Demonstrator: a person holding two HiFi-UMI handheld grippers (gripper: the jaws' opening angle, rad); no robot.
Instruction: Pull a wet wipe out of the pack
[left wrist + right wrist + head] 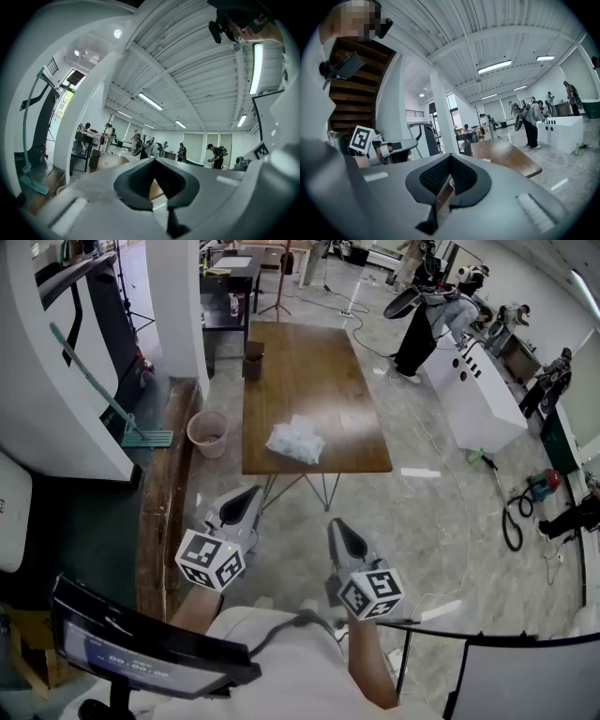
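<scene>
The left gripper and right gripper float side by side over the floor, short of the wooden table where the wet wipe pack lies near the close edge, and each gripper view in turn shows its jaws clenched together, gripping nothing

Long ceiling lamps light the room brightly and evenly, and daylight enters by a window at the left. The pale floor shows soft reflections; shadows are weak. Both gripper views bend strongly and turn black at their round edges, and the nearest surfaces there look blurred.
</scene>
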